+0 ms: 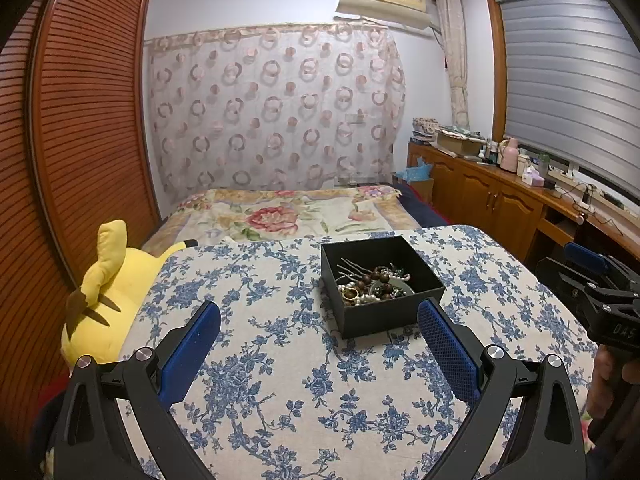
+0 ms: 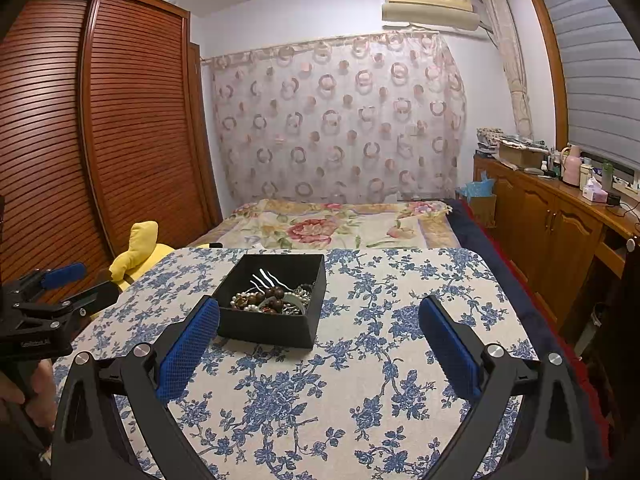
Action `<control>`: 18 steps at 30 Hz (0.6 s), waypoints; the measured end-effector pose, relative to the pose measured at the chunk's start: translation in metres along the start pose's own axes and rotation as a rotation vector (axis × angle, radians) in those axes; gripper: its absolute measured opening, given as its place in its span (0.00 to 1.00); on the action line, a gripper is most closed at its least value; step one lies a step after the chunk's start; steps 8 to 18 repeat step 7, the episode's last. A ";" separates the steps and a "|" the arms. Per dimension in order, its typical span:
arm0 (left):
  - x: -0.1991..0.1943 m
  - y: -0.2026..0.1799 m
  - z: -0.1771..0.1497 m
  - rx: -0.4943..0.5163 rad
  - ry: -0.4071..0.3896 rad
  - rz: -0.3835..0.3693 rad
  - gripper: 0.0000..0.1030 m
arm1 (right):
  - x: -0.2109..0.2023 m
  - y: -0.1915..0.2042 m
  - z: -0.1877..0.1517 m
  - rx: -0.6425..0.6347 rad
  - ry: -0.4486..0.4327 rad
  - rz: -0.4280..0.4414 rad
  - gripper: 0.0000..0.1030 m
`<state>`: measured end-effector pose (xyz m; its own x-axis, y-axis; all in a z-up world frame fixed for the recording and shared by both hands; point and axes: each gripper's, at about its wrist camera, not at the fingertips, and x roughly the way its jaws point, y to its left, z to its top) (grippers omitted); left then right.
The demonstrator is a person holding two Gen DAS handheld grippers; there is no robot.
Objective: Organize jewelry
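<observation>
A black open box stands on a table with a blue-flowered cloth. It holds a heap of jewelry: wooden beads, pearls, a gold ring and silver hairpins. The box also shows in the right wrist view, with its jewelry. My left gripper is open and empty, just short of the box and to its left. My right gripper is open and empty, near the box's right front corner. The right gripper shows at the right edge of the left wrist view; the left gripper shows at the left edge of the right wrist view.
A yellow plush toy lies off the table's left edge. A bed with a floral cover is behind the table. A slatted wooden wardrobe stands at the left. A wooden sideboard with clutter runs along the right.
</observation>
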<state>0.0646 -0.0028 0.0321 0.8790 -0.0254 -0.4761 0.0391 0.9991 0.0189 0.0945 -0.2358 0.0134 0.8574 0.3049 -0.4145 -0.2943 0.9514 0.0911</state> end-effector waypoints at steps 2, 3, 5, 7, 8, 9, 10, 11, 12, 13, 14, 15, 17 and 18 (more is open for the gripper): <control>0.000 0.001 -0.001 -0.001 0.002 0.000 0.93 | 0.000 0.000 0.000 -0.001 0.000 -0.001 0.98; -0.001 0.001 -0.002 0.000 0.002 0.001 0.93 | 0.000 0.000 0.000 0.000 -0.001 -0.001 0.98; -0.001 0.000 0.000 0.000 0.001 0.001 0.93 | 0.000 0.000 0.000 0.001 0.000 -0.002 0.98; 0.000 0.000 0.000 0.000 0.001 0.000 0.93 | 0.000 0.000 0.000 -0.002 -0.001 -0.003 0.98; 0.000 0.000 0.000 0.000 0.001 0.000 0.93 | 0.000 0.000 0.000 -0.002 -0.001 -0.003 0.98; 0.000 0.000 0.000 0.000 0.001 0.000 0.93 | 0.000 0.000 0.000 -0.002 -0.001 -0.003 0.98; 0.000 0.000 0.000 0.000 0.001 0.000 0.93 | 0.000 0.000 0.000 -0.002 -0.001 -0.003 0.98; 0.000 0.000 0.000 0.000 0.001 0.000 0.93 | 0.000 0.000 0.000 -0.002 -0.001 -0.003 0.98; 0.000 0.000 0.000 0.000 0.001 0.000 0.93 | 0.000 0.000 0.000 -0.002 -0.001 -0.003 0.98; 0.000 0.000 0.000 0.000 0.001 0.000 0.93 | 0.000 0.000 0.000 -0.002 -0.001 -0.003 0.98; 0.000 0.000 0.000 0.000 0.001 0.000 0.93 | 0.000 0.000 0.000 -0.002 -0.001 -0.003 0.98; 0.000 0.000 0.000 0.000 0.001 0.000 0.93 | 0.000 0.000 0.000 -0.002 -0.001 -0.003 0.98; 0.000 0.000 0.000 0.000 0.001 0.000 0.93 | 0.000 0.000 0.000 -0.002 -0.001 -0.003 0.98; 0.000 0.000 0.000 0.000 0.001 0.000 0.93 | 0.000 0.000 0.000 -0.002 -0.001 -0.003 0.98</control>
